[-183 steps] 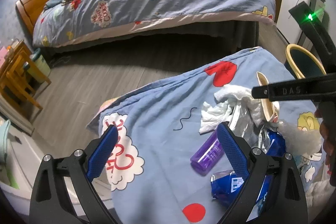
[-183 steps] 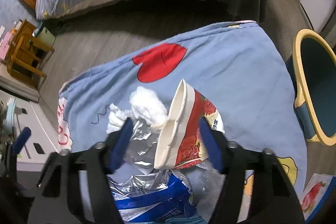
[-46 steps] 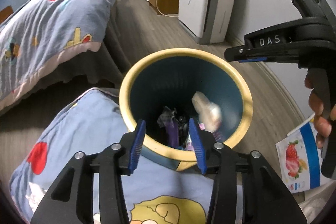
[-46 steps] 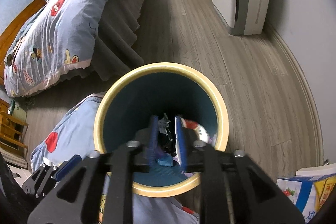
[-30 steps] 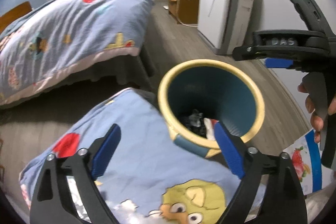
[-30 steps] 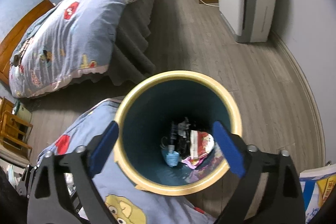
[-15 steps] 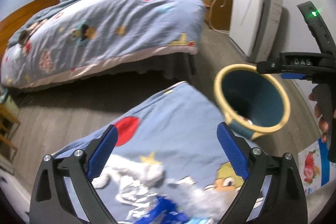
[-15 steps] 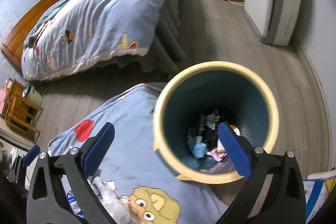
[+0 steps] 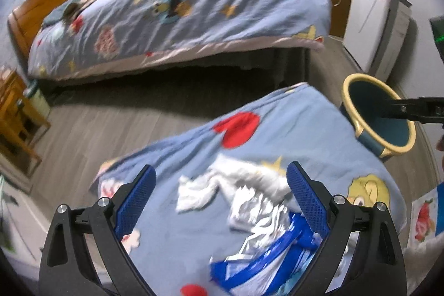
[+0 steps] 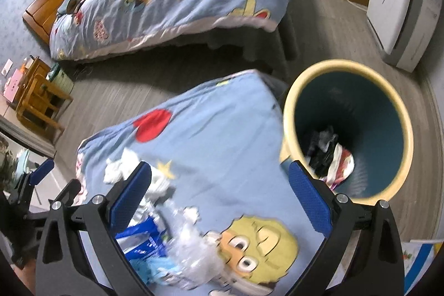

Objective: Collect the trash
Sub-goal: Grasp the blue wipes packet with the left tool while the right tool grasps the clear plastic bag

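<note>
Both grippers have swung back from over the trash bin (image 10: 347,79) to the blanket-covered surface (image 9: 291,129), and the views are smeared with motion. The bin now sits ahead and to the right of the right gripper (image 10: 219,190), with dropped trash in its bottom. The left gripper (image 9: 222,199) hangs wide open and empty above the remaining pile: crumpled white tissue (image 9: 199,190) between its fingers, silver foil wrapper (image 9: 255,215) just nearer, and a blue-and-white wrapper (image 9: 266,257) closest in. The right gripper is equally wide open and holds nothing, with crinkled clear plastic (image 10: 194,240) low between its fingers. The risks I see: the light wrappers overlap, so a grab could snag two pieces or pinch the blanket, and foil could slip out on the way to the bin.
</note>
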A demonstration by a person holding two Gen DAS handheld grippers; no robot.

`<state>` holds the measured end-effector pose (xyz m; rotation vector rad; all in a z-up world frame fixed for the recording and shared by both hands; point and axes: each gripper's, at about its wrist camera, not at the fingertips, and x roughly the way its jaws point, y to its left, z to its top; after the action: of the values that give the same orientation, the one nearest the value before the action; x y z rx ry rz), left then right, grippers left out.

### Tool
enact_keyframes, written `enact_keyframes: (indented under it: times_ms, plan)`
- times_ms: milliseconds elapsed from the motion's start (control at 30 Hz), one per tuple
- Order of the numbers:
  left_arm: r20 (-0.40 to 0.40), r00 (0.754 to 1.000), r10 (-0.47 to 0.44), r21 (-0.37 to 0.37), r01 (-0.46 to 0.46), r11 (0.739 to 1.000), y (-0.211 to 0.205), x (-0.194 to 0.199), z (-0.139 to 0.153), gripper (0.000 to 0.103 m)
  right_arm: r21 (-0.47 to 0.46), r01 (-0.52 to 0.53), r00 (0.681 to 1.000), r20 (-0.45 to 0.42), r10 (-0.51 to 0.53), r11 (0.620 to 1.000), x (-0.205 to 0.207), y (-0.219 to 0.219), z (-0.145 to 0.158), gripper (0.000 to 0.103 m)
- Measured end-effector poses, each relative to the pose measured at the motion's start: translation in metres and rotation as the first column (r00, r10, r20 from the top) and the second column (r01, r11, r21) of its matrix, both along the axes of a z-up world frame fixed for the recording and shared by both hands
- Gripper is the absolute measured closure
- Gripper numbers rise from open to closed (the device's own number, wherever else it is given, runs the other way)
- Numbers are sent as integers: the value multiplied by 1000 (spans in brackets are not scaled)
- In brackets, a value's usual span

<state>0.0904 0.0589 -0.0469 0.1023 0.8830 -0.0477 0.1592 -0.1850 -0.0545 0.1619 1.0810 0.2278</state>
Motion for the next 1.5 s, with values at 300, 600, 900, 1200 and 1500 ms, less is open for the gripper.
enact_keyframes:
  times_ms: [300, 600, 900, 1200, 1500]
  plan:
    - [-101, 995, -10, 19, 12, 1000, 9, -49, -32, 9, -42, -36, 996, -83, 32, 998, -51, 20, -30, 6]
    - [-214, 970, -113, 51, 126, 991, -15, -57, -68, 11, -129, -132, 984, -138, 114, 983, -71, 44, -59, 8]
    - [-312, 930, -196, 88, 233, 968, -41, -50, -98, 39, -181, -240, 946, -262, 189, 954, -71, 52, -98, 52]
    - [-311, 920, -240, 64, 272, 960, -44, -50, -91, 86, -155, -252, 954, -207, 218, 955, -66, 53, -80, 82]
    - [-217, 934, -283, 48, 300, 953, -47, -56, -54, 95, -94, -214, 973, -111, 203, 972, -61, 45, -42, 83]
